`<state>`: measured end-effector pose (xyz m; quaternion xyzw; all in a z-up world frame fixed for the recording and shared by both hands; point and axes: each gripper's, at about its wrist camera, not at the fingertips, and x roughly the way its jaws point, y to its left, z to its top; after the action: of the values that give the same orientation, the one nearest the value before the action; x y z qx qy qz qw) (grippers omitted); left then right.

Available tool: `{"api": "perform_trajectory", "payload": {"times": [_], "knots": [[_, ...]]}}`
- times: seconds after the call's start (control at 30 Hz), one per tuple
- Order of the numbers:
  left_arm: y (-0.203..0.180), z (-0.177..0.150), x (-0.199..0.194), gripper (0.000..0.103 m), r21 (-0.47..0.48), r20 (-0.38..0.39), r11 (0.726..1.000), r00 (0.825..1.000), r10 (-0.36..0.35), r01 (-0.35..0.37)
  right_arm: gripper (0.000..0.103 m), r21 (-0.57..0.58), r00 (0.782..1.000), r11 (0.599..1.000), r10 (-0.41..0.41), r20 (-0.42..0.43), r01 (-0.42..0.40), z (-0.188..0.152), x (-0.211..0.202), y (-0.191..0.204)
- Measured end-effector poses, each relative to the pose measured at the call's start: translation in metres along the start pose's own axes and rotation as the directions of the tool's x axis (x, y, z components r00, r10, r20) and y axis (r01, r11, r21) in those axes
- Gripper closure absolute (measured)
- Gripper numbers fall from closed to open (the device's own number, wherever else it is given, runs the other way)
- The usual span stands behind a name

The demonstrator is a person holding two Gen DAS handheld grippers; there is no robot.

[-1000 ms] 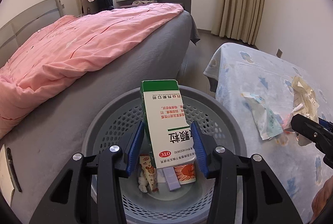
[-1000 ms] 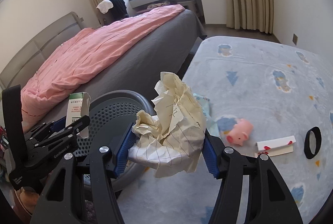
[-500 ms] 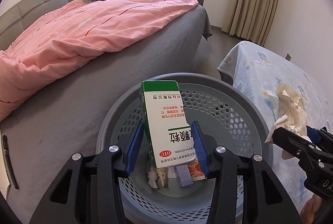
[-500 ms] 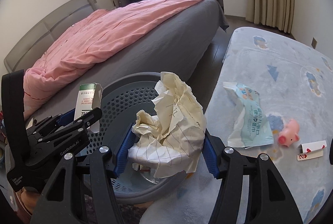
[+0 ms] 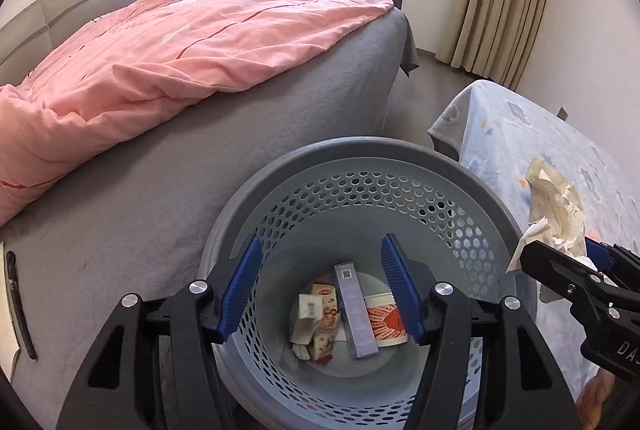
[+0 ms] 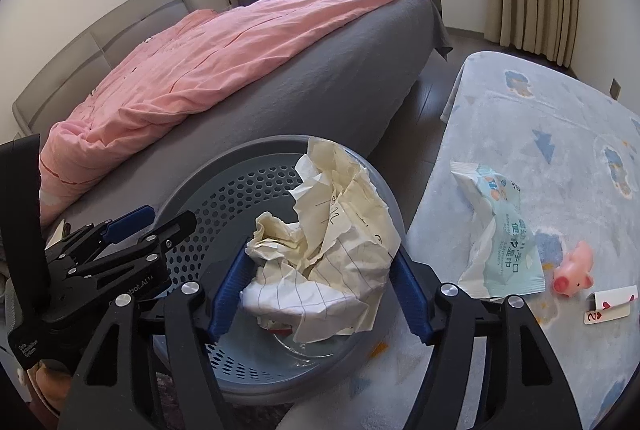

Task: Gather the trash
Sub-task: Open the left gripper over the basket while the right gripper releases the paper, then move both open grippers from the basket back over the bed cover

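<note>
A round grey perforated basket (image 5: 360,154) stands beside the bed. My left gripper (image 5: 320,242) hangs over its mouth with its jaws opening and nothing between them. On the basket floor lie several pieces of trash, among them a long grey box (image 5: 356,310) and a red-and-white carton (image 5: 384,318). My right gripper (image 6: 320,258) holds a ball of crumpled lined paper (image 6: 332,238) over the basket's (image 6: 240,154) right side. Its jaws are opening, with the paper still wedged between the pads. In the left wrist view that paper (image 5: 556,206) shows at the right, above the rim.
A bed (image 5: 280,134) with a pink duvet (image 5: 180,42) runs along the basket's far and left side. To the right lies a pale blue patterned cover (image 6: 560,134) with a wet-wipe packet (image 6: 500,242), a pink pig toy (image 6: 572,270) and a playing card (image 6: 608,306).
The left jaws have opened and the green-and-white box has left them. The right gripper has carried the paper leftward, from over the blue cover to over the basket.
</note>
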<state>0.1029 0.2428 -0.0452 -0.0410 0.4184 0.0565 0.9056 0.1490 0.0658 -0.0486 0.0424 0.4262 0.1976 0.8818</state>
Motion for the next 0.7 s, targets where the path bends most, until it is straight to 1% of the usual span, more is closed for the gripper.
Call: {"api": "perform_trajectory", "payload": {"times": [0.13,0.2,0.23,0.27,0.47,0.7], "knots": [[0.0005,0.0000,0.0019,0.040,-0.003,-0.008,1.000,1.000,0.010,-0.010,0.036,0.001,1.000,1.000,-0.008,-0.002,0.008,-0.0020,0.0004,-0.0022],[0.0006,0.0002,0.0022,0.039,-0.006,-0.008,1.000,1.000,0.012,-0.012,0.030,-0.001,1.000,1.000,-0.006,0.004,0.006,-0.0018,-0.0005,-0.0014],[0.0010,0.0005,0.0024,0.039,-0.007,-0.007,1.000,1.000,0.014,-0.014,0.026,-0.002,1.000,1.000,-0.006,0.009,0.006,-0.0014,-0.0014,-0.0012],[0.0011,0.0005,0.0024,0.038,-0.007,-0.006,1.000,1.000,0.016,-0.016,0.025,-0.003,1.000,1.000,-0.006,0.015,0.006,-0.0009,-0.0025,-0.0010],[0.0026,0.0002,0.0032,0.037,-0.013,-0.009,1.000,1.000,0.023,-0.023,0.025,0.003,1.000,1.000,-0.014,0.019,0.014,-0.0002,-0.0039,-0.0032],[0.0034,0.0007,0.0015,0.033,-0.019,0.000,1.000,1.000,0.022,-0.022,0.025,0.013,0.999,0.999,-0.030,0.013,0.030,-0.0058,-0.0011,-0.0043]]}}
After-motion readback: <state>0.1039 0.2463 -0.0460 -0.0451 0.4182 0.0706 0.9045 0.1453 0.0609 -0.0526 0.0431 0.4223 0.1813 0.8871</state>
